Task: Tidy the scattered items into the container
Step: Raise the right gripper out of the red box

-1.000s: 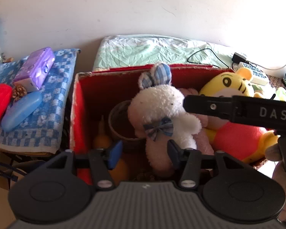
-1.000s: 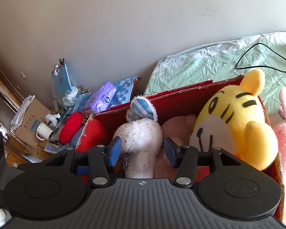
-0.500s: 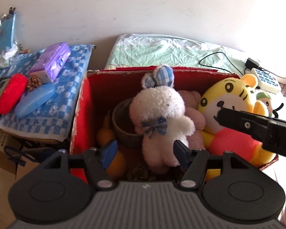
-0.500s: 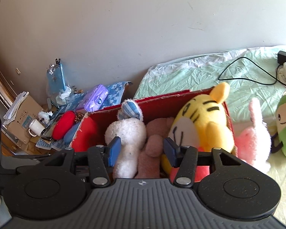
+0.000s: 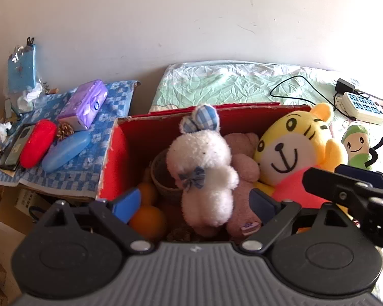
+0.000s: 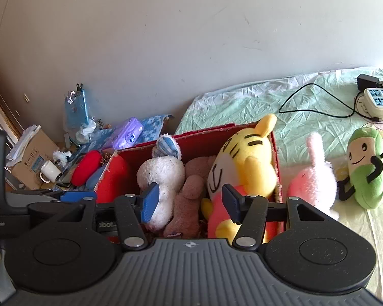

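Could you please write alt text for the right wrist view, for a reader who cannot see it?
A red box on a green sheet holds a white bunny, a brown bear and a yellow tiger. The right tongs, opening and empty, hover in front. A pink plush and a green plush lie outside.

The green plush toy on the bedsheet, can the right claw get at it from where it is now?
Probably yes. The green plush toy sits in the open on the sheet, outside the red box. The right claw, opening and empty, hovers over the box; only the pink plush lies partly between.
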### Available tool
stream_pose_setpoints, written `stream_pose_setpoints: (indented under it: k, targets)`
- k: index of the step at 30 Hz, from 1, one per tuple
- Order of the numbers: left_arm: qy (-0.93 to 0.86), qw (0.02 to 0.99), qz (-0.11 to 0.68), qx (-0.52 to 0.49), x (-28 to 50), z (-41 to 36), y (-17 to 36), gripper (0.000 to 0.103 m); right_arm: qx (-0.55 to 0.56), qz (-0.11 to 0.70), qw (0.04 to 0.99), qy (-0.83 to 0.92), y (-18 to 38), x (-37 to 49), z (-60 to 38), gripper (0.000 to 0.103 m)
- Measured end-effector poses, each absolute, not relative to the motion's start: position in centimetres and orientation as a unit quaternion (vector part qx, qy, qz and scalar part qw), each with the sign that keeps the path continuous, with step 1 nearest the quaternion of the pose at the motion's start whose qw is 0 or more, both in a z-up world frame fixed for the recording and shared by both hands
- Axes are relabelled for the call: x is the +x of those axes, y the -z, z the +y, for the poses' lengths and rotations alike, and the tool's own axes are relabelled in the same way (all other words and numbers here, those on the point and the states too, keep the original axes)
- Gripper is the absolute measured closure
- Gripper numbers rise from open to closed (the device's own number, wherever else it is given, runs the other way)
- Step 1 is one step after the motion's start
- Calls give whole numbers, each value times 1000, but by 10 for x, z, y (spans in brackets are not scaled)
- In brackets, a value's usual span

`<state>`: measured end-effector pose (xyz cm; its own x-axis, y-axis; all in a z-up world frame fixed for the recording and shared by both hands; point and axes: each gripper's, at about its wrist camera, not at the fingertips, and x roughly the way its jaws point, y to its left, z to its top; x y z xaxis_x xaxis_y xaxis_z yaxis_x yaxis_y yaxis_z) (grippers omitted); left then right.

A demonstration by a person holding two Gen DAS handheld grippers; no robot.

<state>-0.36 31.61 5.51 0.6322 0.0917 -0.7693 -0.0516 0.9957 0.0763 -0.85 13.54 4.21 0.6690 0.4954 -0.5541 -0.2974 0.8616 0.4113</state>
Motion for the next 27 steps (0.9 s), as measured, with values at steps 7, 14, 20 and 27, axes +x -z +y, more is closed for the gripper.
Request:
stream_pose_setpoints:
  k: [7,14,20,27]
  targets:
    - [-78,897,435,21,-5,297,-55,6,151,346,895,-236,-45,-9,113,46]
    - [-131,885,447,22,-7,283,-51,6,141,360,886,-254,-43,-8,93,43]
    - [-149,878,453,26,-11,268,-50,6,150,367,881,-258,-39,-8,73,38]
    - [-157,872,462,27,-13,255,-49,6,156,369,873,-276,-33,-11,60,38]
